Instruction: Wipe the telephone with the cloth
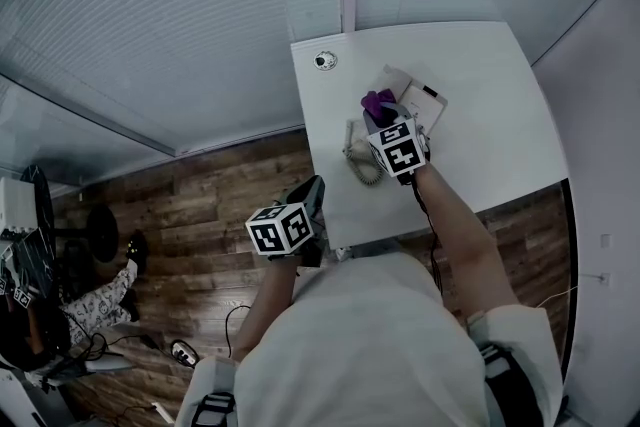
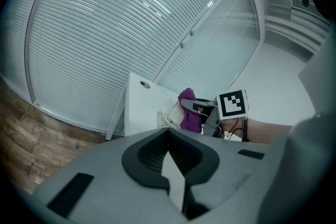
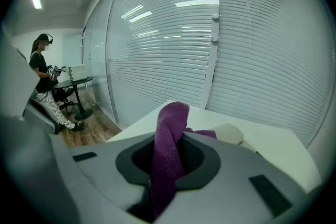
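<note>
My left hand-held gripper [image 1: 312, 190] sits nearest me, off the near left corner of the table [image 1: 490, 145] and above the floor [image 1: 200, 205]. Its jaws are pressed together on nothing, so I judge it is taking no part in the job

A little further out, my right hand-held gripper [image 1: 383, 120] reaches over the table and pinches the cloth [image 1: 377, 102]. The purple fold stands up out of the jaws and flops forward. In the head view the cloth lies over the near left part of the telephone [image 1: 418, 100]. I cannot tell whether it is pressing on the casing or hanging just above it

I judge the task to be at the wiping stage. The cloth is in the grip and has been brought to the telephone, so the pick-up is done. No view shows which faces have been rubbed. I would therefore count the base, the handset [image 1: 353, 137] and the far end as all left to cover

The telephone sits near the middle of the table, closer to its left edge. Its long axis seems to run away from me, slanting from near left to far right. The handset lies along its left side, roughly parallel to it. The cord [image 1: 366, 172] coils at the near end, towards me. The far right end of the base is the part showing clear of the cloth
</note>
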The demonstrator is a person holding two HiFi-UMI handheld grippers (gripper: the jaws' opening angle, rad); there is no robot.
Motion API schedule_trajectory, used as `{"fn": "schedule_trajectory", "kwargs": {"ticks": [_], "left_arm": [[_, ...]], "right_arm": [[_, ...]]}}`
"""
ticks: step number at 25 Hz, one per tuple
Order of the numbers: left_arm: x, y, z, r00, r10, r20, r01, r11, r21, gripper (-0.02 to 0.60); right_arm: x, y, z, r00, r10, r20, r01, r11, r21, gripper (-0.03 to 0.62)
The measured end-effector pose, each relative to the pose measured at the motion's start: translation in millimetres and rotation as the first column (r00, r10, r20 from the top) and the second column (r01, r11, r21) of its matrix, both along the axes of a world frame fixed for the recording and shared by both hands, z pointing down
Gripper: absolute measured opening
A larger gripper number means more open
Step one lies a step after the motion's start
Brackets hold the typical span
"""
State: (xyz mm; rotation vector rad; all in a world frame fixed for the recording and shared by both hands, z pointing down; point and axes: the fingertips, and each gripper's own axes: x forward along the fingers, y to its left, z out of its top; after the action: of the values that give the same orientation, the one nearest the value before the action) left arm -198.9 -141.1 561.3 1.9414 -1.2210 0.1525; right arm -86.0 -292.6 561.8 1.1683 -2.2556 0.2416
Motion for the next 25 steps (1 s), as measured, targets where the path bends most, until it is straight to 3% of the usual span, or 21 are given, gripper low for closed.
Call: {"fn": "schedule_trajectory", "kwargs": {"ticks": [25], "left_arm": [[-9,29,8,1.0,0.003,-0.001,-0.003,1.0,-0.017,0.021]], "right_arm": [[-31,57,32,0.998,-0.062,0.009,0.063,0.996,-0.067,0.06]]}}
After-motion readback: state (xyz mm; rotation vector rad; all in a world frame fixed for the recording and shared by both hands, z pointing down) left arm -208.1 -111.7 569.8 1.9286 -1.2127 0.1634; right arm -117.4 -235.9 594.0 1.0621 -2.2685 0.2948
